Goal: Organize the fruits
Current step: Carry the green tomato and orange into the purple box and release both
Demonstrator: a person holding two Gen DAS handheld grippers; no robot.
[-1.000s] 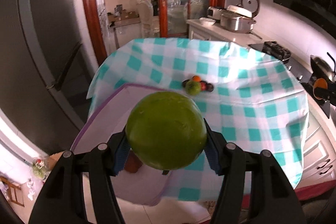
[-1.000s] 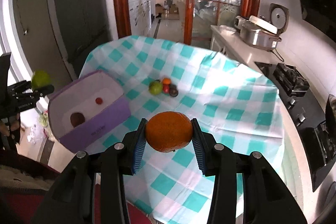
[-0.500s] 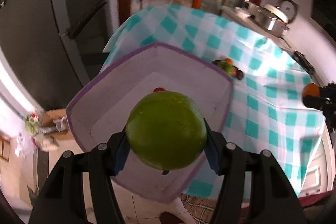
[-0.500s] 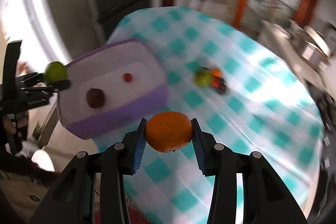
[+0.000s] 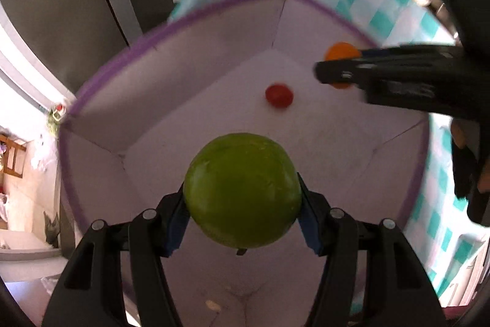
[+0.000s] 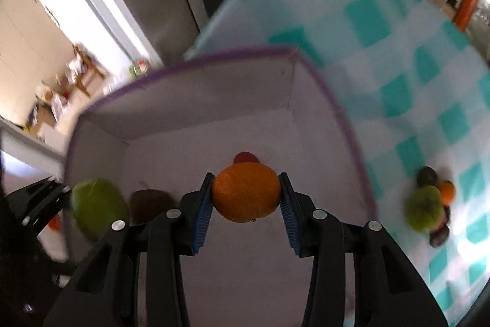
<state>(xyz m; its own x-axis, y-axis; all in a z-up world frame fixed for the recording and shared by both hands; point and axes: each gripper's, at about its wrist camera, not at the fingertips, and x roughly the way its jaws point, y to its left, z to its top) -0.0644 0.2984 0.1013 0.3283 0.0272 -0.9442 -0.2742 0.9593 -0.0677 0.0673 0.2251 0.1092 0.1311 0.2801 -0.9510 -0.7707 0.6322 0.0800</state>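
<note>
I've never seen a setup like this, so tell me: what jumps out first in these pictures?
A big green fruit clamped in the left gripper fills its camera's view, held over a purple-rimmed box. An orange sits pinched in the right gripper above the same box, where a small red fruit lies on the floor.

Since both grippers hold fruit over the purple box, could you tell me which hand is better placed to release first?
Probably the left: its green fruit hangs well inside the purple box, while the orange sits nearer the wall.

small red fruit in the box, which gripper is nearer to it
Right. The right gripper holds the orange just above the small red fruit; the left gripper is farther toward the box's near side.
</note>
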